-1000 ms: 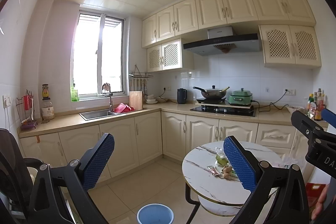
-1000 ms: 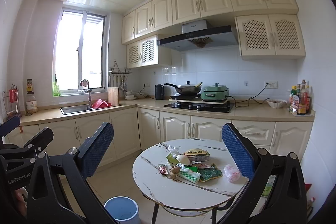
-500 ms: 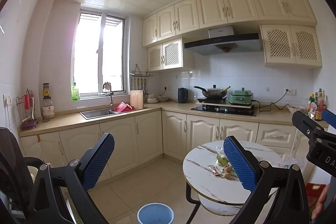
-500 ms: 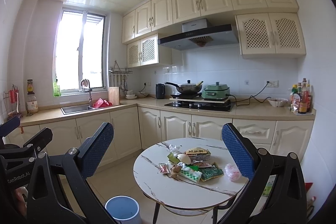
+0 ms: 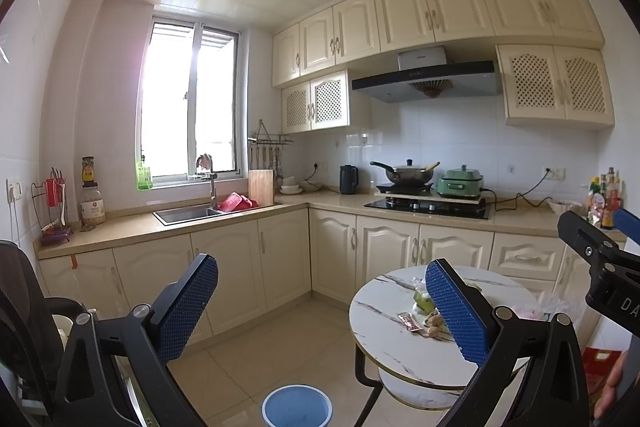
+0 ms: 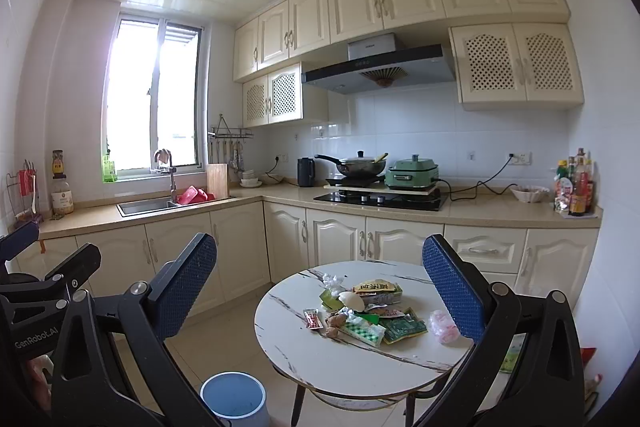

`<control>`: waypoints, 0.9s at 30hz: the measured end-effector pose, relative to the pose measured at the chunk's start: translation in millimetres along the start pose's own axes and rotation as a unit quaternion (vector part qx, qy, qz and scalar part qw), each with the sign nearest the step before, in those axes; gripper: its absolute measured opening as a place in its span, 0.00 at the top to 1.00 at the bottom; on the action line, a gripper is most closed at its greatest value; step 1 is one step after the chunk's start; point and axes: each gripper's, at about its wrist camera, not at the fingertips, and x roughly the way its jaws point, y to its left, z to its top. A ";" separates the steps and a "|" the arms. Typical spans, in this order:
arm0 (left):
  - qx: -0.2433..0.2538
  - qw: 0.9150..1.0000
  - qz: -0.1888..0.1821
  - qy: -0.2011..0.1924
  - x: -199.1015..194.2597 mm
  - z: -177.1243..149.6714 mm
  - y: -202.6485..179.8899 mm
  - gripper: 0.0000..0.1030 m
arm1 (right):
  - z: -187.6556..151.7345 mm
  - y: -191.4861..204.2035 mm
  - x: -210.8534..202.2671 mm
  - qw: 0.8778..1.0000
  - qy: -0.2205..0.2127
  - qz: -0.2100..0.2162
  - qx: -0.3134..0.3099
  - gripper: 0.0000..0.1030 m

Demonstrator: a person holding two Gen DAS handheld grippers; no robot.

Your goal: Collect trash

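Observation:
A pile of trash (image 6: 368, 311) lies on a round white marble table (image 6: 320, 355): green wrappers, a yellow packet, a small red sachet (image 6: 313, 318), a pink crumpled bag (image 6: 443, 325) and nut shells. The pile also shows in the left wrist view (image 5: 424, 311), partly hidden by a finger. A blue bin (image 6: 234, 399) stands on the floor left of the table; it also shows in the left wrist view (image 5: 297, 407). My left gripper (image 5: 320, 311) and right gripper (image 6: 320, 291) are both open, empty, held well back from the table.
Cream cabinets and a counter run along the left and back walls, with a sink (image 6: 146, 205), a stove with a wok (image 6: 358, 165) and bottles (image 6: 578, 187). A black chair (image 5: 20, 307) is at the left. Tiled floor (image 6: 224, 339) lies between cabinets and table.
Both views have shifted very slightly; the table and trash sit a touch lower and nearer. Both grippers stay open.

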 end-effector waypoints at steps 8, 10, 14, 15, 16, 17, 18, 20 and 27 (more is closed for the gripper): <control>-0.003 1.000 0.001 0.012 16.8 -1.9 -0.9 0.01 | -4.3 -2.9 8.5 1.000 0.008 -0.002 -0.001 0.00; -0.008 1.000 -0.006 0.019 27.1 -7.0 -1.4 0.01 | -7.5 -5.6 17.2 1.000 0.015 -0.007 -0.005 0.00; -0.003 0.999 -0.006 0.045 60.1 -16.3 -5.1 0.01 | -21.1 -18.0 42.9 0.999 0.041 -0.021 -0.007 0.00; -0.002 0.999 -0.005 0.053 70.1 -17.9 -5.3 0.01 | -26.0 -22.5 50.6 0.998 0.048 -0.027 -0.009 0.00; -0.001 0.998 -0.005 0.063 81.0 -19.4 -7.9 0.01 | -31.6 -28.8 59.2 0.998 0.058 -0.034 -0.009 0.00; -0.001 0.997 -0.005 0.078 95.3 -25.2 -9.6 0.01 | -37.9 -35.8 68.6 0.997 0.069 -0.041 -0.008 0.00; -0.001 0.996 -0.004 0.091 108.1 -28.0 -11.9 0.01 | -45.0 -44.0 78.9 0.996 0.082 -0.046 -0.006 0.00; -0.001 0.993 -0.008 0.116 134.2 -34.2 -17.3 0.01 | -60.0 -62.7 101.5 0.992 0.110 -0.057 0.002 0.00; 0.024 0.982 -0.037 0.185 224.8 -40.7 -52.0 0.01 | -117.3 -121.4 174.9 0.977 0.200 -0.072 -0.007 0.00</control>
